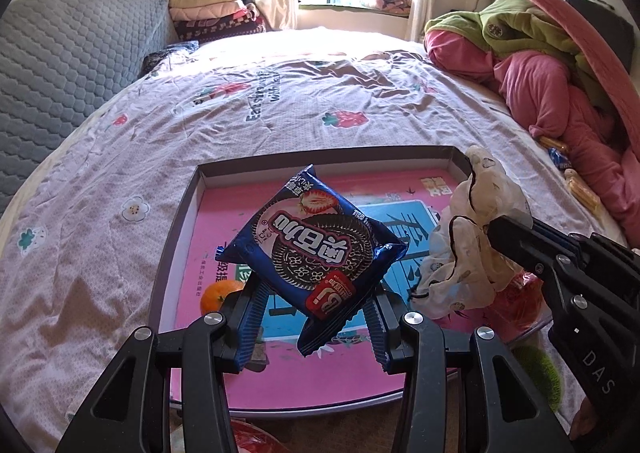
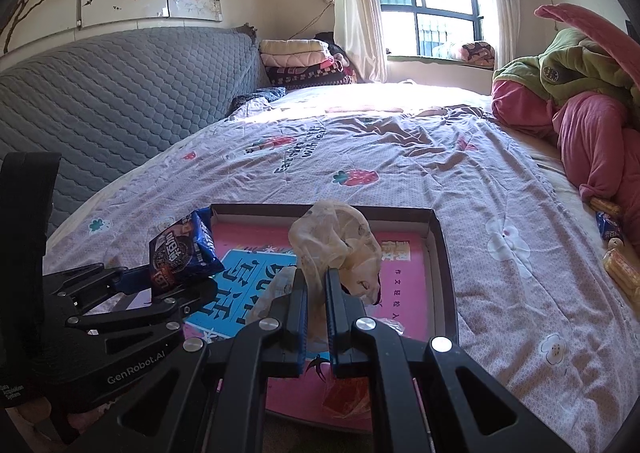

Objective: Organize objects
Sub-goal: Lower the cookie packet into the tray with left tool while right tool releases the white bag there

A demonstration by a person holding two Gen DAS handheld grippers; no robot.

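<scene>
My left gripper [image 1: 316,293] is shut on a blue cookie packet [image 1: 316,249] with a strawberry picture, held tilted above a shallow dark-rimmed box [image 1: 320,159] with a pink printed bottom. From the right, my right gripper [image 1: 496,231] is shut on a crumpled whitish plastic bag [image 1: 472,237] over the box's right side. The right wrist view shows that gripper [image 2: 316,277] pinching the bag [image 2: 336,241] above the box [image 2: 444,265], with the left gripper [image 2: 160,281] and its cookie packet [image 2: 180,253] to the left. In the box lie an orange [image 1: 218,295] and a red packet [image 2: 348,397].
The box sits on a bed with a pale flowered sheet [image 1: 140,141]. Yellow wrapped snacks [image 1: 584,193] and a small blue packet [image 1: 560,159] lie at the bed's right edge beside heaped pink and green bedding [image 1: 540,73]. A grey padded headboard [image 1: 60,65] stands at the left.
</scene>
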